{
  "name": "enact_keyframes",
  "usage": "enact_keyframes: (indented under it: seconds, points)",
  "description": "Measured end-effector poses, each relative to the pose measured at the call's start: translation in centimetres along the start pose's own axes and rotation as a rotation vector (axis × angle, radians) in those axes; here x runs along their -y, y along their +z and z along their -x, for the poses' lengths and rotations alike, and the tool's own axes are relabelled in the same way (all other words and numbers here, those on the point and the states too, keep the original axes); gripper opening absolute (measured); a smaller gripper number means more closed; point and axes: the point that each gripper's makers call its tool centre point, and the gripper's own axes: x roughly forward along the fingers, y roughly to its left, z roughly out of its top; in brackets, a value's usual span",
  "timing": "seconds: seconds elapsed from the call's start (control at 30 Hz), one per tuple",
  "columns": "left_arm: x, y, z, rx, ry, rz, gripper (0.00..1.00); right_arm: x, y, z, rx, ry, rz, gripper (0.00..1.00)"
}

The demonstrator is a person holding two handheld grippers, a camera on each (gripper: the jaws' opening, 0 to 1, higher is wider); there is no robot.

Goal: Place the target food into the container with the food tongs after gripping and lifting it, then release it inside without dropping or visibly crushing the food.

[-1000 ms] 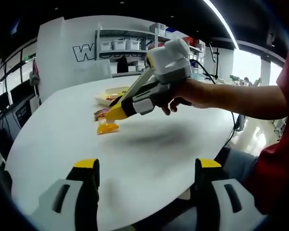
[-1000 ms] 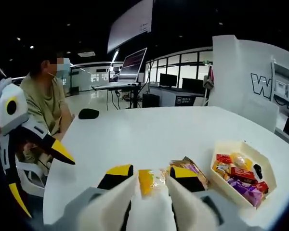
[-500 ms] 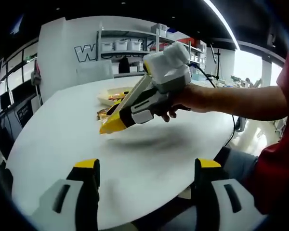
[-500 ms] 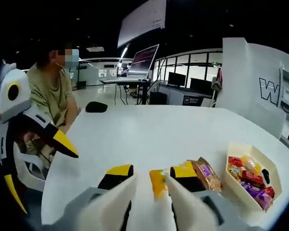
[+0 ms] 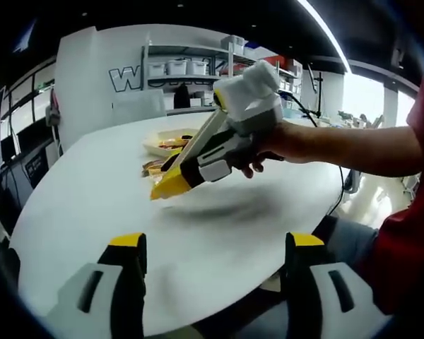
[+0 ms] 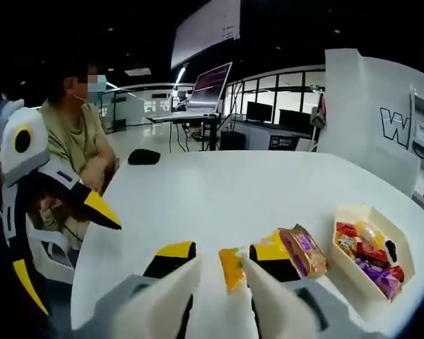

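The orange packet [image 6: 232, 267] is seen in the right gripper view, held between the fingers [image 6: 271, 252] of the right gripper [image 6: 223, 256], which are closed most of the way onto it. Whether the packet is clear of the white surface [image 6: 219, 191] cannot be told for certain from that view; in the left gripper view the right gripper [image 5: 171, 185] appears raised above the surface [image 5: 219, 233], its shadow lying apart beneath it, so the packet is judged to be lifted. No crushing of the packet is visible.

The cream tray [image 6: 410, 245], already loaded with wrapped snacks, is placed at the far right of the surface, apart from the held packet. A brown wrapped bar [image 6: 302, 251] lies on the surface between the gripper and the tray.

The left gripper [image 5: 218, 248] is held wide open, with nothing between its fingers, near the close edge of the surface.

Gripping and lifting are judged done. Carrying to the tray, lowering inside it and releasing are left. A seated person [image 6: 74, 145] is noted at the far left.
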Motion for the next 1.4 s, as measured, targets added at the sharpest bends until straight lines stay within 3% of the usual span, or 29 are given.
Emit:
enact_keyframes:
  seconds: [0.63, 0.73, 1.0, 1.17, 1.4]
  points:
    - [1.5, 0.1, -0.5, -0.013, -0.021, -0.028, 0.77, 1.1, -2.3, 4.8, -0.011, -0.059, 0.004, 0.26]
    - [2.0, 0.0, -0.8, -0.02, -0.032, -0.035, 0.77, 2.5, -3.3, 6.6, -0.036, -0.112, 0.034, 0.26]
    - [3.4, 0.6, -2.1, -0.025, -0.078, -0.054, 0.77, 5.4, -4.7, 9.7, -0.037, -0.194, -0.033, 0.26]
    - [3.7, 0.8, -2.2, -0.024, -0.086, -0.065, 0.77, 6.4, -5.0, 10.4, -0.044, -0.232, -0.041, 0.26]
    - [3.7, 0.3, -2.0, -0.039, -0.083, -0.064, 0.77, 6.5, -3.9, 9.9, -0.022, -0.206, -0.01, 0.26]
